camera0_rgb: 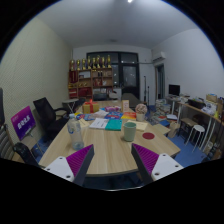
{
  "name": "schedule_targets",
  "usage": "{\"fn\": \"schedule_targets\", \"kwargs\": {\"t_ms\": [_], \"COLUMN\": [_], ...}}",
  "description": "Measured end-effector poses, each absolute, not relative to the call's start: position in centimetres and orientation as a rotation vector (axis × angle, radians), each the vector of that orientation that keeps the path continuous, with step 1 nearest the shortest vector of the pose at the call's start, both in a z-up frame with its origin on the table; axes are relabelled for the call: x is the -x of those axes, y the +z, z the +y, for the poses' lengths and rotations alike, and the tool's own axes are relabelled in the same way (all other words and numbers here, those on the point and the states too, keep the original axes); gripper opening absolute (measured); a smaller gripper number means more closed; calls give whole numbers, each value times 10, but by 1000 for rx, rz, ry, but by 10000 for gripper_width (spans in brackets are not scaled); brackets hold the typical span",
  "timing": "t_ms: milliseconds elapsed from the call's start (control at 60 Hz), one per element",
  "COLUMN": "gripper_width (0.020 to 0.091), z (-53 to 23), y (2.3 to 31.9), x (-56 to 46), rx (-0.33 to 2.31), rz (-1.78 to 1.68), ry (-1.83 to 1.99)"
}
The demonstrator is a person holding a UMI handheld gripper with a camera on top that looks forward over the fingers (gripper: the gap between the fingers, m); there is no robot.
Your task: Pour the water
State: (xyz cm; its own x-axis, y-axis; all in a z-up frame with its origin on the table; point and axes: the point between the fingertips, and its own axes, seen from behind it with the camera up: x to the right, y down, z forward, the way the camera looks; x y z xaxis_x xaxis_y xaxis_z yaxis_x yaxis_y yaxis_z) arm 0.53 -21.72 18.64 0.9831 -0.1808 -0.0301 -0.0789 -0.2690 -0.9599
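We hold the gripper (111,163) with fingers spread apart, gripping nothing. Beyond them, on the long wooden table (105,150), stand a clear plastic bottle (73,131) and a green cup (129,131).

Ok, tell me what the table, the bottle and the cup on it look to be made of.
Table: light wood or wood-look laminate, smooth, with a pale tan top and a slight sheen.
Bottle: probably clear plastic, see-through with a pale cap.
Cup: green and opaque, maybe plastic or ceramic; I cannot tell which.
The gripper hangs open short of both, holding nothing.
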Motion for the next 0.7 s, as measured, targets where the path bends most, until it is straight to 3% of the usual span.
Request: {"fn": "schedule_targets", "kwargs": {"t_ms": [467,700], "gripper_width": [832,819], "z": [-145,-43], "y": [146,136], "x": [67,144], "rx": [1861,1799], "rz": [115,59], "ry": [4,47]}}
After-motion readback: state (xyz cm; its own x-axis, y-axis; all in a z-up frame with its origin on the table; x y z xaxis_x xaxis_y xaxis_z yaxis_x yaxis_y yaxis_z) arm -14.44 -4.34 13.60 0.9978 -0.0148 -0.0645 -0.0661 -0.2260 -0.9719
